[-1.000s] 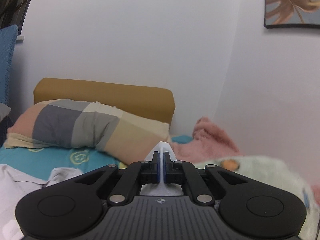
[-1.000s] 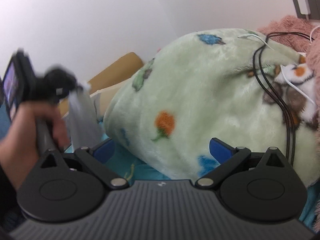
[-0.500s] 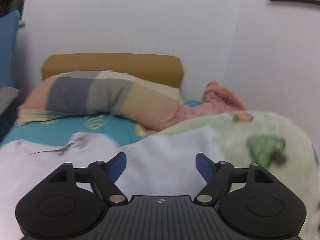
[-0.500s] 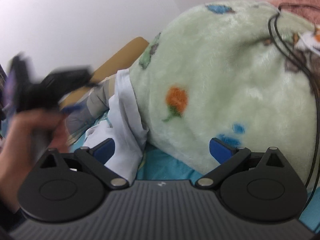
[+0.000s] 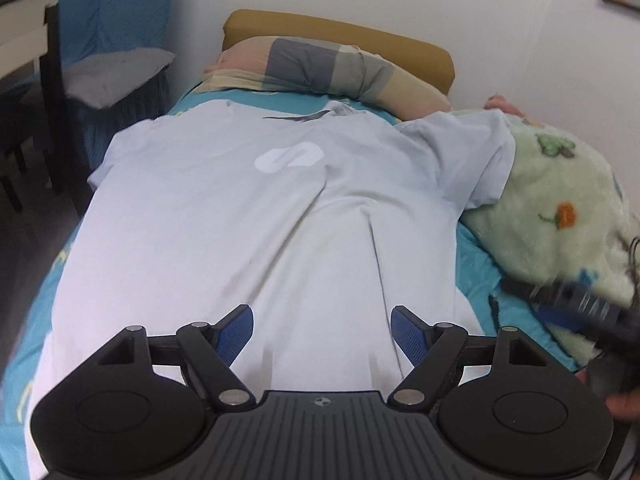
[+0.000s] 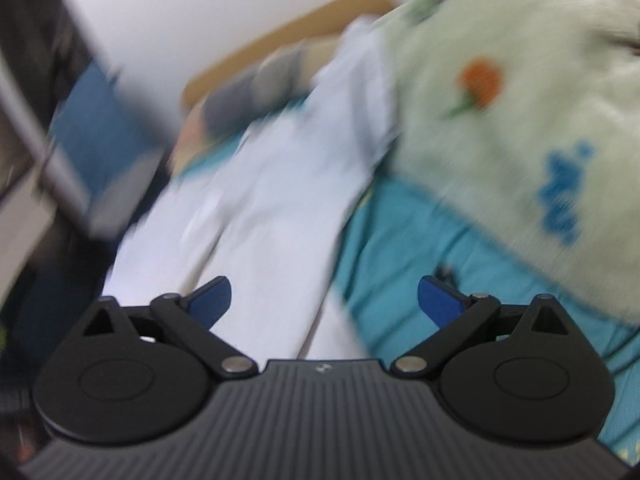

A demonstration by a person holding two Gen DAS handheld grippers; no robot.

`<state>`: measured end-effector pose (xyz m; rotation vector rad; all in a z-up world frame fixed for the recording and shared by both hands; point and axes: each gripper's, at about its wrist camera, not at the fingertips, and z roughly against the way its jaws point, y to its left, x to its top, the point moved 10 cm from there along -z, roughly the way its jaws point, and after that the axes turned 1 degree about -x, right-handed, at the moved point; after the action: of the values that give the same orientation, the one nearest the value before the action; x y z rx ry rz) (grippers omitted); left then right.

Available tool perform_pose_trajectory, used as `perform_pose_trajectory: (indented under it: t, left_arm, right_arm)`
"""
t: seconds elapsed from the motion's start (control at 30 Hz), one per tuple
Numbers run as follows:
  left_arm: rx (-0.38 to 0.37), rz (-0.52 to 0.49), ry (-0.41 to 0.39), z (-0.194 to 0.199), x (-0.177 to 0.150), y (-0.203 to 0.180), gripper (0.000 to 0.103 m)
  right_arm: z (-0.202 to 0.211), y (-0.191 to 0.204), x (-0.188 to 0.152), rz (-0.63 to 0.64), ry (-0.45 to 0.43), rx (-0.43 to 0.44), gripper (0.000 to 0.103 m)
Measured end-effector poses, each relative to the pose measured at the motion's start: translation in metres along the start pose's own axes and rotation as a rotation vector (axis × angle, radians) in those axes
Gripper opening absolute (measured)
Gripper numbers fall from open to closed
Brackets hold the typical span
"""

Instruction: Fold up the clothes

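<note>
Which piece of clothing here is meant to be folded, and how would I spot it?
Look at the bed with the teal sheet. Spread flat along its middle lies a pale blue T-shirt, below the checked pillow. Unlike the fluffy green blanket under one sleeve, it is smooth, with a white oval logo.

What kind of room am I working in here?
Most likely a bedroom: a bed with a teal sheet, a patchwork pillow against a tan headboard, and a fleece blanket beside the spread T-shirt.

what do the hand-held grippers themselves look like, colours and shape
Both match: the left hand-held gripper and right hand-held gripper have matte black ribbed bodies, two round black discs, black linkage arms with silver pivot pins, blue pads on the fingertips, and a small round emblem at centre.
</note>
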<state>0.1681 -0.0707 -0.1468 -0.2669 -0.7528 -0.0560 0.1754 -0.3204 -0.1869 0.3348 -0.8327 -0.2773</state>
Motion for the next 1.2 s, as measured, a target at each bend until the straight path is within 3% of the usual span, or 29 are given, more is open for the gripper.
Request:
perform_pose_trajectory:
  t: [0.07, 0.17, 0.2, 0.33, 0.4, 0.43, 0.47, 0.53, 0.63, 0.83, 1.03, 1.1, 1.17, 1.2]
  left_arm:
    - [-0.012, 0.029, -0.009, 0.005, 0.001, 0.006, 0.078]
    - [-0.029, 0.063, -0.018, 0.006, 0.006, 0.013, 0.078]
    - [-0.037, 0.076, -0.018, 0.004, 0.008, 0.015, 0.078]
    - [-0.080, 0.146, 0.004, -0.005, 0.010, 0.029, 0.078]
    - [-0.100, 0.197, 0.025, -0.008, 0.009, 0.039, 0.077]
    - [-0.111, 0.223, 0.035, -0.009, 0.009, 0.044, 0.076]
    - [-0.120, 0.245, 0.040, -0.009, 0.009, 0.049, 0.075]
    - [-0.133, 0.276, 0.044, -0.007, 0.010, 0.057, 0.072]
    - [-0.127, 0.278, 0.037, -0.001, 0.011, 0.064, 0.072]
    - [-0.095, 0.190, 0.067, 0.004, -0.001, 0.060, 0.072]
    - [-0.084, 0.114, 0.039, 0.013, -0.002, 0.052, 0.072]
    - [-0.080, 0.108, 0.020, 0.022, -0.001, 0.051, 0.072]
    - [-0.076, 0.103, 0.002, 0.031, 0.000, 0.050, 0.074]
    - [-0.074, 0.100, -0.007, 0.036, 0.001, 0.050, 0.075]
  right_arm:
    - [0.001, 0.021, -0.023, 0.086, 0.098, 0.019, 0.091]
    - [0.003, 0.041, -0.060, 0.081, 0.235, 0.064, 0.076]
    - [0.003, 0.047, -0.072, 0.097, 0.280, 0.064, 0.076]
    - [-0.005, 0.066, -0.110, 0.209, 0.417, -0.001, 0.075]
    - [-0.010, 0.066, -0.118, 0.251, 0.431, -0.061, 0.074]
    - [-0.009, 0.066, -0.115, 0.271, 0.425, -0.095, 0.063]
    - [-0.007, 0.066, -0.112, 0.291, 0.419, -0.128, 0.041]
    - [-0.003, 0.063, -0.105, 0.302, 0.408, -0.177, 0.013]
    - [0.006, 0.046, -0.091, 0.234, 0.384, -0.243, 0.007]
    - [0.025, -0.015, -0.074, 0.086, 0.315, -0.434, 0.007]
    - [0.040, -0.016, -0.058, -0.089, 0.210, -0.361, 0.011]
    - [0.045, -0.017, -0.052, -0.147, 0.174, -0.336, 0.017]
    - [0.055, -0.003, -0.044, -0.165, 0.136, -0.286, 0.065]
    - [0.062, 0.004, -0.039, -0.172, 0.113, -0.264, 0.075]
